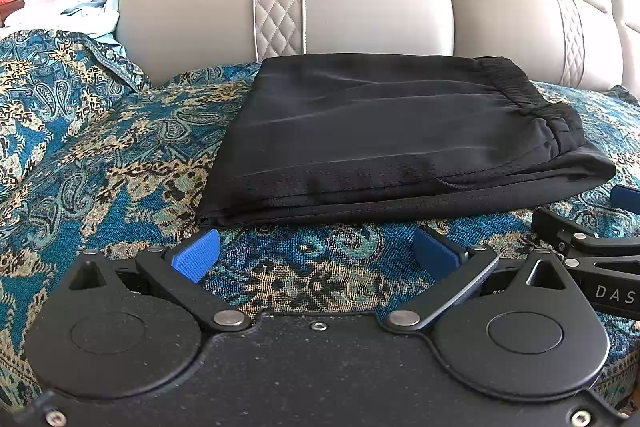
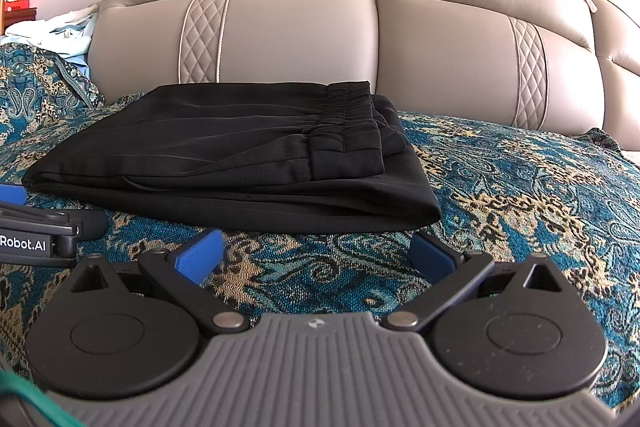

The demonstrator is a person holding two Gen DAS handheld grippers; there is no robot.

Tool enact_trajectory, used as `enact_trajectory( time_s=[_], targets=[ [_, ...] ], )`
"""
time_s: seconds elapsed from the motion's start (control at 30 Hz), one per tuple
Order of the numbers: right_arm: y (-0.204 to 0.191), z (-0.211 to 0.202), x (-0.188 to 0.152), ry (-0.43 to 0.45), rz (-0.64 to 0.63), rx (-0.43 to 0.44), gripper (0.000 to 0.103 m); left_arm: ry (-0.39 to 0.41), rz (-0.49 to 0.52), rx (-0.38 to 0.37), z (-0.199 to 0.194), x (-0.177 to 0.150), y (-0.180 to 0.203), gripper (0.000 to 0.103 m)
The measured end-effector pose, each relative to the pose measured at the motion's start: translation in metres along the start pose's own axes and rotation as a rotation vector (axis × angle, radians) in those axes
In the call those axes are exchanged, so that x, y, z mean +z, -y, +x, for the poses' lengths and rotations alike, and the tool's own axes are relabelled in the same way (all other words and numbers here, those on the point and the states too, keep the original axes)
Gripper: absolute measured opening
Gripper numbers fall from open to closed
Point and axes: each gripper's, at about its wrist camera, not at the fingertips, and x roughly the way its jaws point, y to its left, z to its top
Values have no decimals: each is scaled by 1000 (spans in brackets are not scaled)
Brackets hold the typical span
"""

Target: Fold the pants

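We see no container in either view; the black pants lie folded into a flat, layered rectangle on a bedspread, in the centre of the left wrist picture and centre-left of the right wrist picture. Their cloth is smooth and matte with faint lengthwise creases, and the gathered elastic waistband sits at the right end of the bundle, puckered into fine ridges. The stacked folded edges face both cameras.

The bedspread is a woven fabric with a teal, tan and black paisley pattern, rumpled toward the left of the frames. Behind the pants rises a padded headboard in grey-beige leather-like material, with plump panels and narrow strips of diamond quilting. At the upper left of the left wrist frame lies a pale, crumpled heap of cloth; we cannot tell what it is.

The left hand-held gripper sits at the lower middle of its frame, just short of the near edge of the pants, its jaws spread wide with nothing between them. Its fingertips carry ribbed blue pads on black linkage arms. The right hand-held gripper is likewise spread wide and empty, near the front edge of the pants but apart from them, over the bedspread. Each gripper shows at the edge of the other's view, low to the side.
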Motion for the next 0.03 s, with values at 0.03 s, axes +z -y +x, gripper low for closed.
enact_trajectory(
  time_s=[0.03],
  targets=[
    [0, 0, 0, 0, 0, 0, 103, 0, 0, 0, 0, 0, 0, 103]
  ],
)
